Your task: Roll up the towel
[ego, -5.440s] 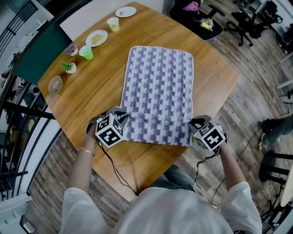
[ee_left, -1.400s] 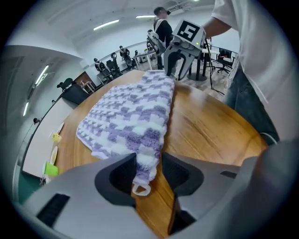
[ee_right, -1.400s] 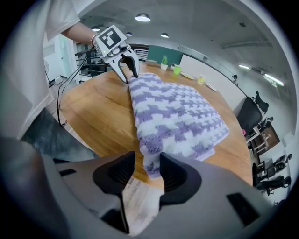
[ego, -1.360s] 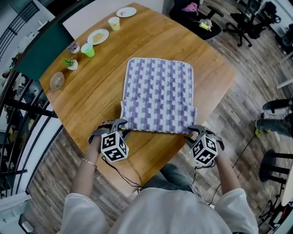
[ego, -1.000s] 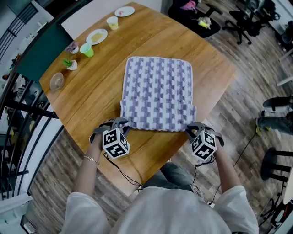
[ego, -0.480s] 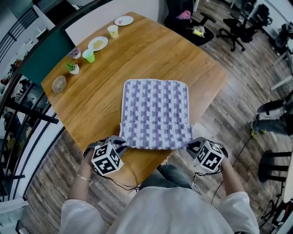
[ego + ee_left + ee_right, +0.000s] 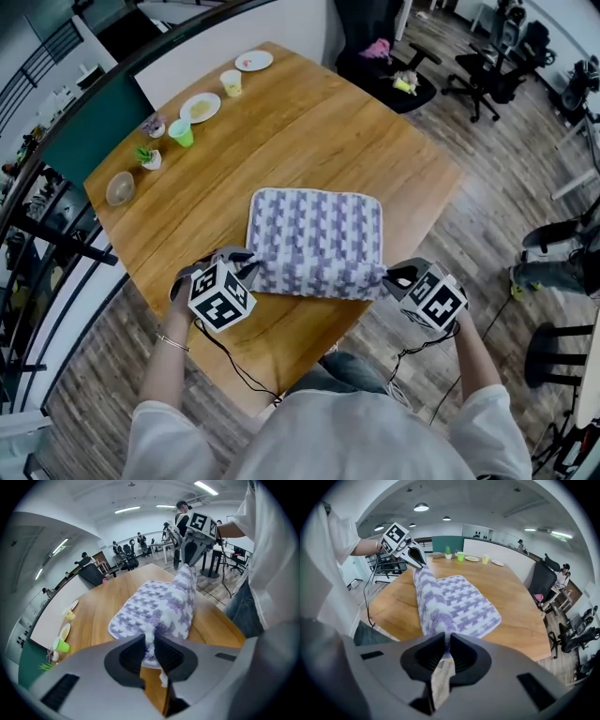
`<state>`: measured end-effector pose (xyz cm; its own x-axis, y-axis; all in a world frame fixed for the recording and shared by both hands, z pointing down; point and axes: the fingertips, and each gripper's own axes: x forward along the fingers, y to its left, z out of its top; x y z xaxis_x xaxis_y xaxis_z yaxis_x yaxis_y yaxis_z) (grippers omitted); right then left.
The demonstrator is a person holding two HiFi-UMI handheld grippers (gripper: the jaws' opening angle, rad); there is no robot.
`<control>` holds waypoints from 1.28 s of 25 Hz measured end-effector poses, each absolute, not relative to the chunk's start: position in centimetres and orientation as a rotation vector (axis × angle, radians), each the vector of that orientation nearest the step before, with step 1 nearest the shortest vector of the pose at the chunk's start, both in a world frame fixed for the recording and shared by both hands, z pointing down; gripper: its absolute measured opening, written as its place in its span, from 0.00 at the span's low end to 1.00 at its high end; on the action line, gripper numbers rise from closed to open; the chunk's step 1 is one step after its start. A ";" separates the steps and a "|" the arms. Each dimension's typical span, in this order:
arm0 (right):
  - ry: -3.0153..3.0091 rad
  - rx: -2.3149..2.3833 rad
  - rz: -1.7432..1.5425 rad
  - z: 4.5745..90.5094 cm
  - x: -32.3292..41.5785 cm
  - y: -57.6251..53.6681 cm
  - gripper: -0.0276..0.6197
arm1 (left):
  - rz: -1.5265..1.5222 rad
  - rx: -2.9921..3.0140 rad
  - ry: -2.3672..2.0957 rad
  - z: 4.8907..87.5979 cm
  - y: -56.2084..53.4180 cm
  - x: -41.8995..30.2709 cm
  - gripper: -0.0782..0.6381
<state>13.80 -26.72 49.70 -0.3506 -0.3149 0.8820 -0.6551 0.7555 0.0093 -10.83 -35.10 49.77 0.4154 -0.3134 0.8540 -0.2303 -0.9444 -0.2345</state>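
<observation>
Left claw (image 7: 246,261), in the head view, is clamped on the towel (image 7: 319,234) at its 7 o'clock corner, and the right claw (image 7: 392,277) at its 5 o'clock corner. That edge is held lifted, while the 12 o'clock end lies on the tabletop (image 7: 309,131). In the left gripper view, fabric is pinched between closed jaws. In the right gripper view, fabric is pinched likewise.
</observation>
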 end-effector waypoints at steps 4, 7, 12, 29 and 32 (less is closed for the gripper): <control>-1.935 0.808 0.402 51.4 14.6 -30.6 0.10 | -1.614 -2.575 0.548 52.0 -38.4 -10.2 0.19; -1.913 0.854 0.407 53.3 14.8 -32.4 0.11 | -1.655 -2.572 0.587 54.0 -40.0 -10.0 0.20; -1.868 0.938 0.354 55.1 16.0 -34.8 0.15 | -1.672 -2.545 0.668 55.8 -42.1 -9.6 0.23; -1.992 0.981 0.338 50.4 15.3 -28.7 0.21 | -1.466 -2.576 0.551 49.9 -37.2 -11.2 0.31; -1.987 0.798 0.266 52.7 12.6 -25.4 0.23 | -1.560 -2.475 0.322 52.2 -32.7 -10.9 0.31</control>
<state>12.58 -25.36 52.72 -0.3416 -0.4265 0.8375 -0.6319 0.7638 0.1312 -10.88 -32.75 52.18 0.4197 -0.2867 0.8612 -0.0775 -0.9567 -0.2807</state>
